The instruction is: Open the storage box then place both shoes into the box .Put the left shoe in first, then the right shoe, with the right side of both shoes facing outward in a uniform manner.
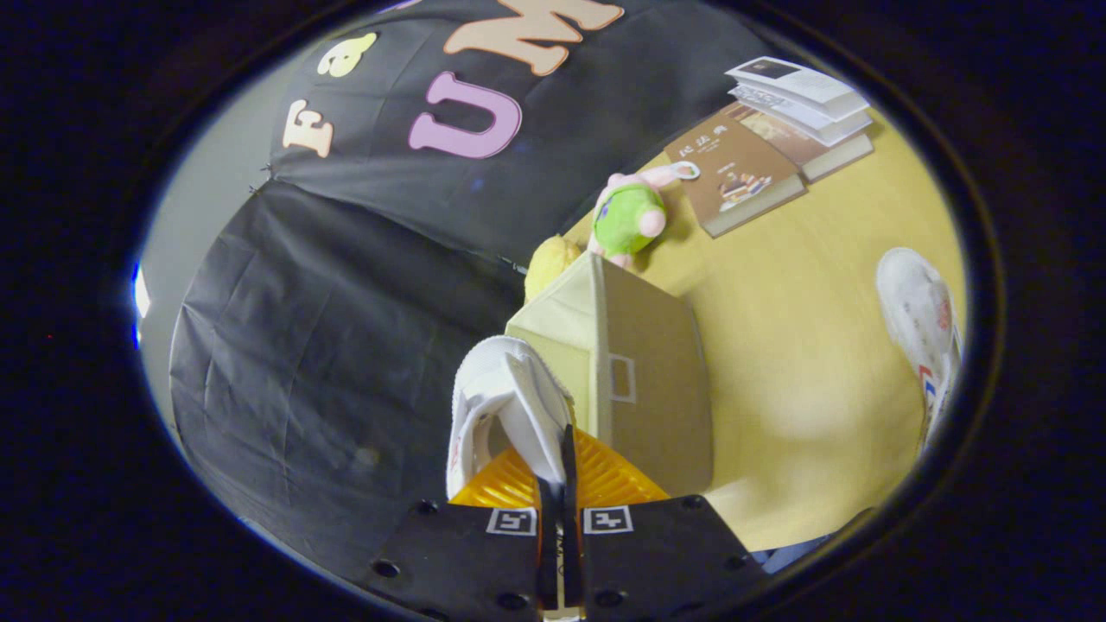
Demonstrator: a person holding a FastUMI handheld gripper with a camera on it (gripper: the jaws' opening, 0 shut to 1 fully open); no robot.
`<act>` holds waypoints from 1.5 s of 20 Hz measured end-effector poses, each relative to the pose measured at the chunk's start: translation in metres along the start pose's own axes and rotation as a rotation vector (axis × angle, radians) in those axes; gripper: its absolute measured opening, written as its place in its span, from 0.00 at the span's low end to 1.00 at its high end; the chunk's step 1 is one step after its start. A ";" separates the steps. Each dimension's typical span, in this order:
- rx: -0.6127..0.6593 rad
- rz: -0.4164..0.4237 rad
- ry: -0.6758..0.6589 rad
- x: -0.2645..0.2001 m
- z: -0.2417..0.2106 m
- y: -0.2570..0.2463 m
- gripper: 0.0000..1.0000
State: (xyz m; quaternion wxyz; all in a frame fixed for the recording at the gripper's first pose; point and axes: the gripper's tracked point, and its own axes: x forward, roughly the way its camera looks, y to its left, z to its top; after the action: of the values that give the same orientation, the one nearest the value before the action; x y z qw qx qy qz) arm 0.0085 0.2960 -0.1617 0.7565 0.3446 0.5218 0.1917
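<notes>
The white shoe (505,406) is held by the claw (560,484), whose fingers stand nearly closed on a thin edge of the shoe's upper at the collar; the shoe hangs in the air close beside the storage box (639,380), just off its open side and level with its top edge. The box is a fabric-sided cube standing on the worktop (804,345), and its soft walls can be expected to give if the shoe is pushed against them. The shoe is judged light, with a flexible canvas upper and a stiffer sole; a pinch on the collar lets it swing, so a hold near the heel counter or the sole edge would control its facing better. The 2nd shoe (920,320) lies on the worktop well apart from the box, on its far side from the claw. Beyond the box sit a green plush toy (635,216) and 2 stacks of books (760,164).
</notes>
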 end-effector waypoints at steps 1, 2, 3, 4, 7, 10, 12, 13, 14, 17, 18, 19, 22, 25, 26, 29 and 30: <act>0.008 -0.016 0.011 0.014 0.001 0.008 0.06; 0.026 -0.039 0.021 0.029 0.002 0.017 0.06; 0.039 -0.052 0.025 0.040 0.003 0.022 0.06; 0.052 -0.070 0.031 0.053 0.004 0.027 0.06; 0.089 -0.146 0.032 0.088 0.005 0.030 0.06; 0.100 -0.258 0.036 0.114 -0.001 0.015 0.06; 0.088 -0.323 0.050 0.125 -0.011 0.004 0.06; 0.096 -0.331 0.053 0.129 -0.015 0.002 0.06; 0.107 -0.335 0.046 0.129 -0.014 0.002 0.06; 0.119 -0.367 0.005 0.126 -0.011 -0.002 0.06; 0.124 -0.369 -0.004 0.125 -0.013 -0.001 0.06; 0.127 -0.372 -0.013 0.124 -0.013 0.000 0.06; 0.161 -0.383 -0.055 0.121 -0.015 0.000 0.06; 0.190 -0.446 -0.128 0.113 -0.015 -0.016 0.06; 0.213 -0.461 -0.148 0.113 -0.014 -0.021 0.06; 0.232 -0.464 -0.124 0.129 -0.021 -0.025 0.06; 0.227 -0.476 -0.105 0.133 -0.028 -0.026 0.06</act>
State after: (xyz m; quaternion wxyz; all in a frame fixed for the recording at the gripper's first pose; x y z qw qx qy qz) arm 0.0320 0.3737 -0.2738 0.7628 0.3043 0.5662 -0.0698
